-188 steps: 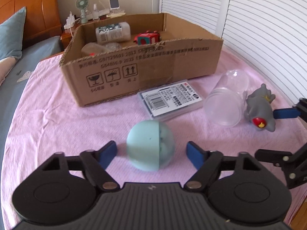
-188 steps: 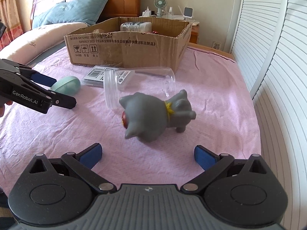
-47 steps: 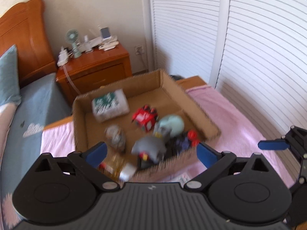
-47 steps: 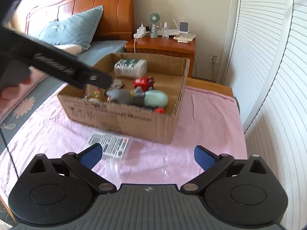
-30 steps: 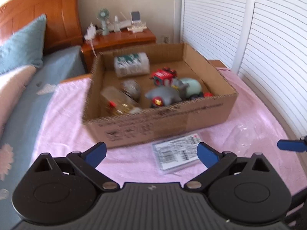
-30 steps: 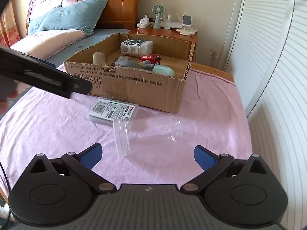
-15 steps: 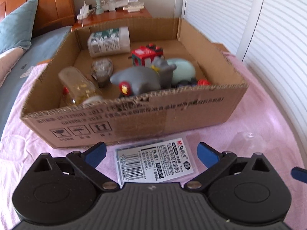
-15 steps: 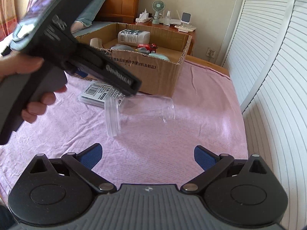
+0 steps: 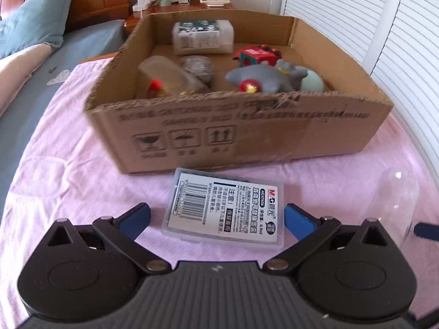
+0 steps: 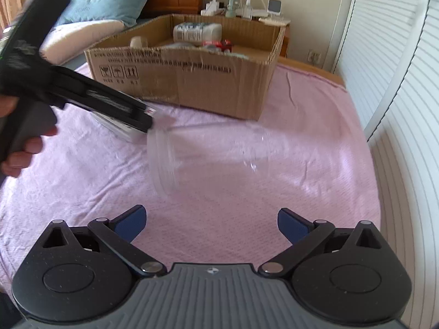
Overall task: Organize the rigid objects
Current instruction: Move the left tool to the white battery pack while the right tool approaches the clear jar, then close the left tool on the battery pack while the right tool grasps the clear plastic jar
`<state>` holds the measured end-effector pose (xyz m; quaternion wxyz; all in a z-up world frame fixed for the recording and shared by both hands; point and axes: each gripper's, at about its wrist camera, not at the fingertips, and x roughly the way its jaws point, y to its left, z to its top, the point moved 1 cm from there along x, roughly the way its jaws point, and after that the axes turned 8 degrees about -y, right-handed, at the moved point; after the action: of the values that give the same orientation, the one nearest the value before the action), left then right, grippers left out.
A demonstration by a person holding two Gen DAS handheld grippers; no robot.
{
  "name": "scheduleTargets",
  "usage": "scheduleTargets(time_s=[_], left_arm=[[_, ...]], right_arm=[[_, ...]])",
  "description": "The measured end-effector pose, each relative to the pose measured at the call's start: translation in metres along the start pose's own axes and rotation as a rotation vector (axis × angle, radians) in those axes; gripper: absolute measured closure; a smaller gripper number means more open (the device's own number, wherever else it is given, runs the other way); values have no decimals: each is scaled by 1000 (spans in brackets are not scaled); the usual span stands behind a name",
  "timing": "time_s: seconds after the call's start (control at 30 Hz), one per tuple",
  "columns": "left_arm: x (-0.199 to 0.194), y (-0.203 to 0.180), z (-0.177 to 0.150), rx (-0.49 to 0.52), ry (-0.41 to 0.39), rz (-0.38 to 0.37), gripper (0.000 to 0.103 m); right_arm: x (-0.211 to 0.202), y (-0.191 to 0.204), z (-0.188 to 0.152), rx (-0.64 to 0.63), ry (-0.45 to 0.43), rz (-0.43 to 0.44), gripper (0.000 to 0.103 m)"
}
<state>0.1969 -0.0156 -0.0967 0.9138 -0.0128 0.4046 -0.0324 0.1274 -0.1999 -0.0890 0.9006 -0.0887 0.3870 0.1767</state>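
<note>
The pink bedspread (image 9: 55, 170) carries an open brown cardboard box (image 9: 247, 137) holding a grey rubber animal toy (image 9: 263, 79). Just in front of the box a clear cylindrical plastic jar (image 10: 208, 153) lies on its side, beside a flat clear plastic case with a barcode label (image 9: 223, 208). The left gripper (image 9: 216, 218) gapes wide around the case; the right gripper (image 10: 211, 220) is spread wide, empty, facing the jar.

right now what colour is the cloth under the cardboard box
Pink cloth under the cardboard box; clearest in the right wrist view.
</note>
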Motion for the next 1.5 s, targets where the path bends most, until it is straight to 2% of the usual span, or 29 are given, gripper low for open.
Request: scheduleTargets(time_s=[0.23,0.37,0.6,0.93,1.13,1.27,1.5], left_arm=[[-4,2,-3,1,-4,7,0],[-3,4,-4,0,-9,7,0],[-3,0,-6,24,-12,18,0],[-1,-2,-5,6,-25,36,0],[-4,5,-5,26,-40,19,0],[-6,10,-5,46,-40,-1,0],[-4,14,-2,110,-35,-61,0]], right_arm=[[9,-8,6,24,-25,-18,0],[6,-8,-3,21,-91,-17,0],[12,-9,6,1,-75,8,0],[18,-10,13,-26,-74,39,0],[19,-11,16,-42,-57,62,0],[18,-14,20,-24,-72,113,0],[19,-13,32,-36,-91,89,0]])
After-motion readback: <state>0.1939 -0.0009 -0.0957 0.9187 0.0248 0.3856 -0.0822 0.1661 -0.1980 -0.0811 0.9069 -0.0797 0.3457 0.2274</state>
